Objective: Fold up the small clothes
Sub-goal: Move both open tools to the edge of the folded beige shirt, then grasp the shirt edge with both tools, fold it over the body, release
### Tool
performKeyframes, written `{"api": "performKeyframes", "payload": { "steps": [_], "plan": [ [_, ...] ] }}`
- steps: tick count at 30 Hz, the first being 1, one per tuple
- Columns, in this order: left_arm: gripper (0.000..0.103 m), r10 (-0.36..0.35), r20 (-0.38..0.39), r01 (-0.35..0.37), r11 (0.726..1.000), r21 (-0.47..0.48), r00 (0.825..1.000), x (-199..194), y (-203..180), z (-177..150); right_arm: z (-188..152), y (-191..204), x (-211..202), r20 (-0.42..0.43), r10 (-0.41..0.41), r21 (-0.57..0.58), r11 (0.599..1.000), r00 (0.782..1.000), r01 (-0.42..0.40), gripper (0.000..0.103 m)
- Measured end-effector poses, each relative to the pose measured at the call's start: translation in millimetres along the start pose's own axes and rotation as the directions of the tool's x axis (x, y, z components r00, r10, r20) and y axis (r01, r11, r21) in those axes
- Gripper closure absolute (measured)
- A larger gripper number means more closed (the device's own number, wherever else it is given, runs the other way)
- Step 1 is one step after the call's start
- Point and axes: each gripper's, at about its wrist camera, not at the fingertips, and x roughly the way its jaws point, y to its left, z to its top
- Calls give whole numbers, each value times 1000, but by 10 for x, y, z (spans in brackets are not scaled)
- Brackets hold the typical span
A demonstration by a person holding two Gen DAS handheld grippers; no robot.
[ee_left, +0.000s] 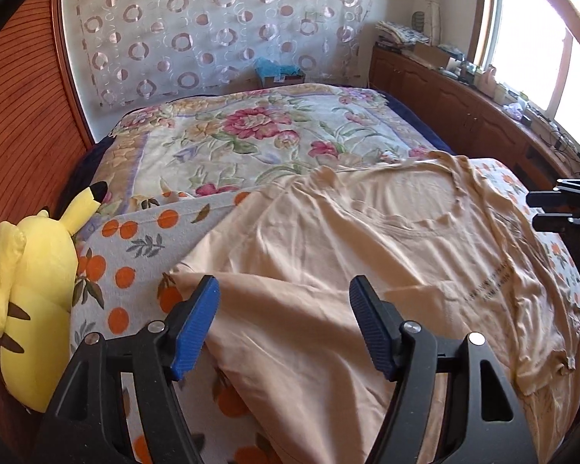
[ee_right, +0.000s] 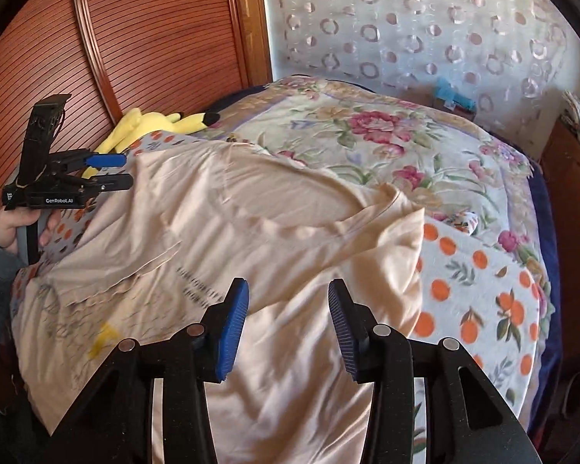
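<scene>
Your left hand-held gripper (ee_left: 284, 311) hangs over the near left part of the peach T-shirt (ee_left: 367, 239) with its blue pads spread wide and nothing between them, so it is released. Your right hand-held gripper (ee_right: 288, 315) is the same: pads apart above the cloth, gripping nothing. No earlier view tells more than that.

The T-shirt lies spread on the bed, on top of an orange-print blanket (ee_left: 135, 247) and a floral quilt (ee_left: 232, 135), neckline toward the far side and a line of dark print on the chest. One side panel appears already turned in over the body, though the wrinkles make that hard to confirm.

Expect thin, limp knit here: light, soft, no stiffness at all. It will sag and drag wherever you lift it, and a pinch taken too deep may catch the blanket beneath. Take hold at edges instead of the middle, a seam or hem where the cloth is doubled gives the pads more to bite. Matching grips on two corners should keep the fold line straight. A yellow Pikachu plush (ee_left: 27, 290) sits just beside the left edge, clear of the shirt.
</scene>
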Motion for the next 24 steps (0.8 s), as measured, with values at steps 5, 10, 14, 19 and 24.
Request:
{"api": "performKeyframes", "payload": {
  "steps": [5, 10, 14, 19, 24],
  "plan": [
    [32, 27, -26, -27, 1000, -4, 999, 206, 135, 102, 70, -176, 235, -3, -34, 5, 999, 999, 34, 48],
    [33, 45, -50, -47, 998, -39, 998, 378, 320, 173, 124, -553, 536, -21, -119, 50, 991, 993, 120, 45],
    [33, 56, -70, -60, 996, -61, 996, 453, 422, 186, 143, -839, 753, -65, -131, 105, 985, 989, 137, 45],
    [37, 58, -70, -61, 997, -50, 996, 469, 397, 177, 230, -912, 830, -48, -94, 147, 984, 994, 100, 44],
    [51, 57, -59, -59, 997, -40, 997, 444, 364, 181, 302, -842, 945, -42, -91, 102, 990, 995, 95, 45]
  ]
}}
